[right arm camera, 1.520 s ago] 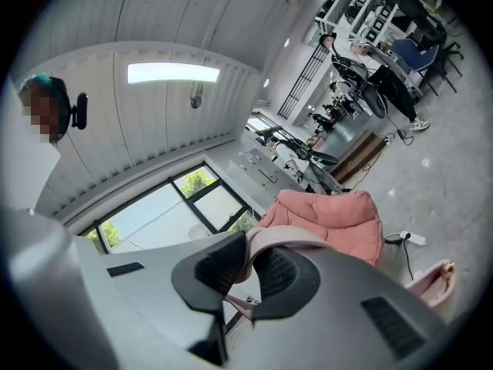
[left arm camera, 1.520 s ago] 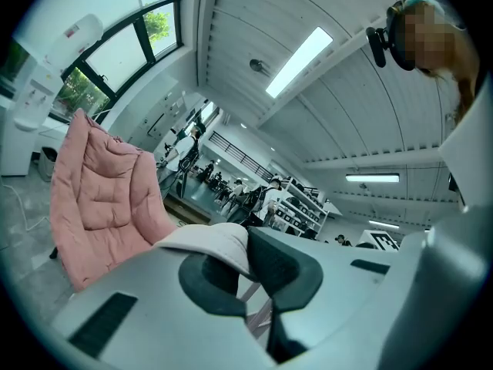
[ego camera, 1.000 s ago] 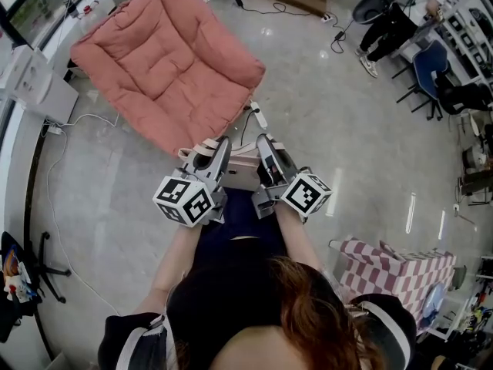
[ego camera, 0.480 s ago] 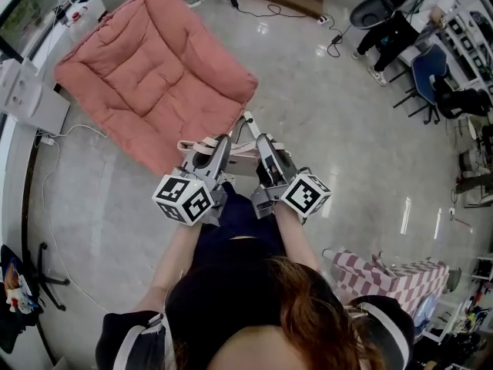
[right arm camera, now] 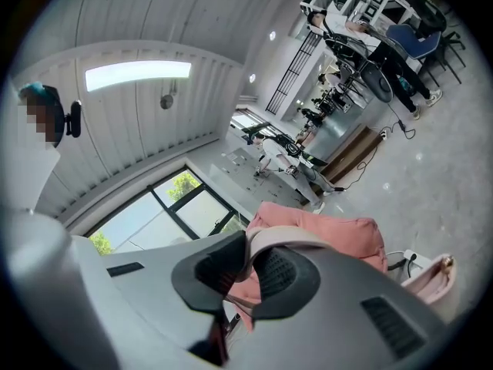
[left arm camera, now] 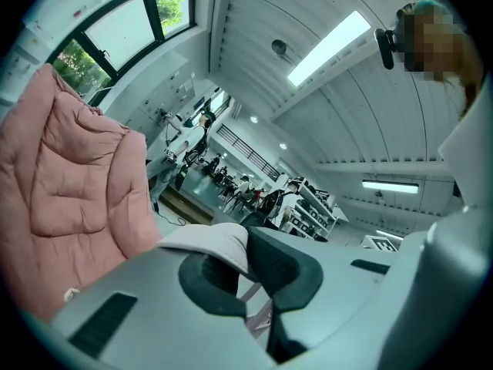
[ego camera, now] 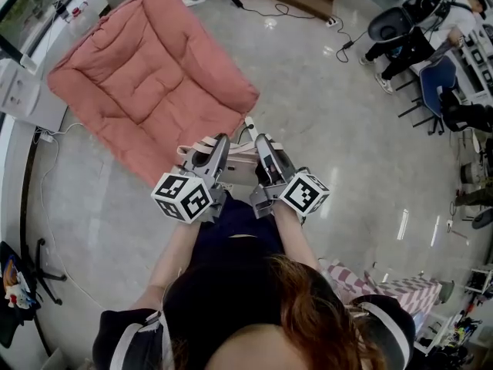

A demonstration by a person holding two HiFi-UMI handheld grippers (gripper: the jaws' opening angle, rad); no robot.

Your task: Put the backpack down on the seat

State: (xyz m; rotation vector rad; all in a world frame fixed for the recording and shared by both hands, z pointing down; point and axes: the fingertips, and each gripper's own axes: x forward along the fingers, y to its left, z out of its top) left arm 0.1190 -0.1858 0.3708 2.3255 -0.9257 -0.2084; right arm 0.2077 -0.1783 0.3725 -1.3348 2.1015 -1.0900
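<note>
A pale pink backpack (ego camera: 240,169) hangs between my two grippers in front of the person's legs. My left gripper (ego camera: 218,142) is shut on one pale shoulder strap (left arm camera: 219,241). The right gripper (ego camera: 260,140) is shut on the other strap (right arm camera: 286,237). In each gripper view the strap loops over the dark pads. The seat (ego camera: 146,68), a big pink quilted cushion chair, lies on the floor just ahead and to the left. It also fills the left of the left gripper view as pink seat padding (left arm camera: 62,199) and shows behind the right jaws as the same cushion (right arm camera: 339,237).
A white unit (ego camera: 23,91) stands left of the seat, with a cable (ego camera: 48,176) trailing over the floor. A power strip (ego camera: 250,123) lies by the seat's corner. A pink checked chair (ego camera: 393,287) is at lower right. Seated people and office chairs (ego camera: 416,41) are at upper right.
The head view has swung: the seat now lies a little further left and the checked chair has slid toward the lower right. Both grippers keep their hold on the straps.
</note>
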